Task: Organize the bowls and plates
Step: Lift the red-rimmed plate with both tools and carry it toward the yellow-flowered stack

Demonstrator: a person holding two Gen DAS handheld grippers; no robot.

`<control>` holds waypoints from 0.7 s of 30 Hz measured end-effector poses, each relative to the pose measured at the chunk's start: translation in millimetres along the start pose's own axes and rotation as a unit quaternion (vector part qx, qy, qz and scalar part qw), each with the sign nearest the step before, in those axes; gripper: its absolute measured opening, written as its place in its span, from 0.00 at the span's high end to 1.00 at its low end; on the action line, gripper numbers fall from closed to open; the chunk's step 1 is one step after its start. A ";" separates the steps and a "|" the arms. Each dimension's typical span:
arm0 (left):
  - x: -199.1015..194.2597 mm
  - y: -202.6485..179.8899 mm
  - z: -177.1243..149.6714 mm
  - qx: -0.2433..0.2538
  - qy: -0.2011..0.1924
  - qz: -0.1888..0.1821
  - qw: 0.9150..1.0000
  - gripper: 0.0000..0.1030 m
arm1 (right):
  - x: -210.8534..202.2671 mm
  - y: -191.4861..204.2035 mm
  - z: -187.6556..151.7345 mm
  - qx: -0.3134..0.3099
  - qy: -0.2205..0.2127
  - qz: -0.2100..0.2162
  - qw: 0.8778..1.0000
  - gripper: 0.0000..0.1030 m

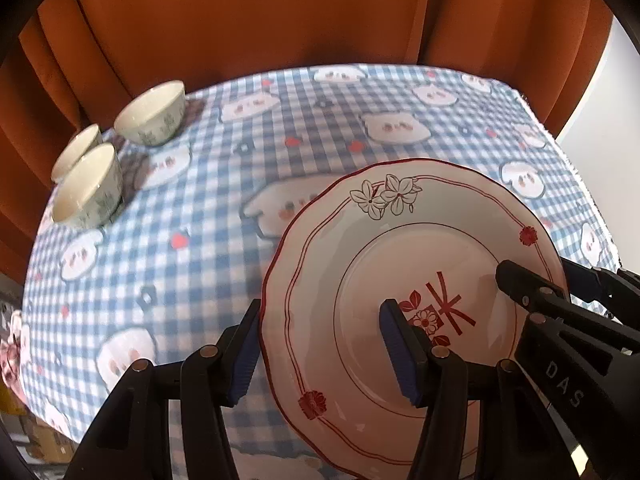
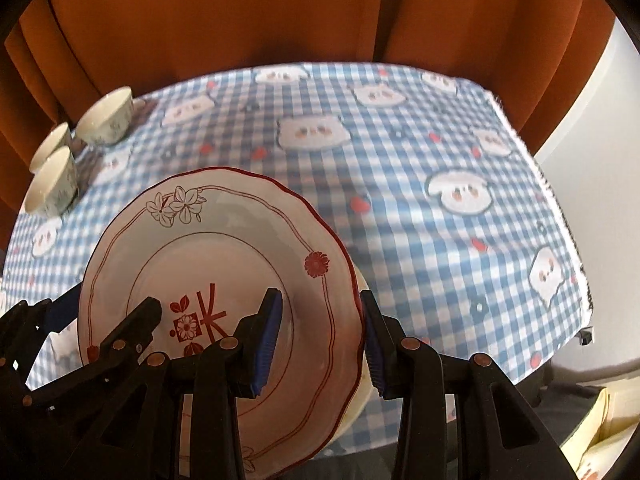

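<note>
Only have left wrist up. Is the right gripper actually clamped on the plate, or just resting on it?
Observer: Clamped, going by the right wrist view. The right gripper has one pad on the face of the plate and the other under its rim.
Operator: Anything under the plate?
Observer: A cream edge shows just below its right rim; I can't tell what it is.
Operator: Off the table on that side?
Observer: A pale yellow object sits lower, past the near corner of the tablecloth.
</note>
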State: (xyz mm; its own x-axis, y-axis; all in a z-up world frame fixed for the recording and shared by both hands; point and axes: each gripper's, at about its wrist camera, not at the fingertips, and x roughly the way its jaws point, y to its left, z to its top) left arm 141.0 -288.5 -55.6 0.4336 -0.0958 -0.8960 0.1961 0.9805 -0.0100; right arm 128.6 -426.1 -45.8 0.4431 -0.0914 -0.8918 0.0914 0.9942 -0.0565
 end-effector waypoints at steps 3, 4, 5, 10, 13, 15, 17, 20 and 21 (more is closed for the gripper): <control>8.8 -6.7 -4.9 -0.011 0.010 0.002 1.000 0.43 | 9.2 -6.7 -5.5 -0.007 0.009 0.006 1.000 0.59; 10.6 -8.6 -5.5 -0.014 0.012 0.003 1.000 0.43 | 13.4 -9.8 -6.5 -0.010 0.012 0.009 1.000 0.59; 12.9 -10.9 -6.3 -0.018 0.014 0.005 1.000 0.43 | 16.5 -11.8 -6.9 -0.013 0.013 0.010 1.000 0.59; 19.7 -20.1 -7.8 -0.029 0.014 0.017 0.999 0.43 | 28.3 -22.0 -4.2 -0.030 0.014 0.023 0.999 0.59; 24.5 -23.5 -10.0 -0.035 0.021 0.024 0.999 0.43 | 35.9 -26.2 -1.9 -0.035 0.017 0.031 0.999 0.59; 26.0 -25.5 -11.2 -0.037 0.024 0.035 0.998 0.43 | 41.7 -28.0 -1.2 -0.040 0.022 0.037 0.998 0.59; 26.8 -27.7 -10.9 -0.040 0.023 0.045 0.998 0.43 | 47.5 -28.0 -0.4 -0.045 0.029 0.043 0.998 0.59; 27.5 -30.8 -11.4 -0.038 0.024 0.055 0.997 0.43 | 52.6 -27.9 0.4 -0.052 0.034 0.049 0.997 0.59; 28.0 -32.3 -11.7 -0.036 0.024 0.059 0.997 0.43 | 53.4 -28.3 0.5 -0.053 0.033 0.050 0.997 0.59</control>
State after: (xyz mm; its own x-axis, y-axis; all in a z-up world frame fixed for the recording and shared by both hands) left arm 136.5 -320.8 -85.5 0.4070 0.0274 -0.9130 0.0819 0.9944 0.0664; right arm 150.1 -459.1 -91.6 0.3846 0.0094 -0.9231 -0.0470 0.9988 -0.0094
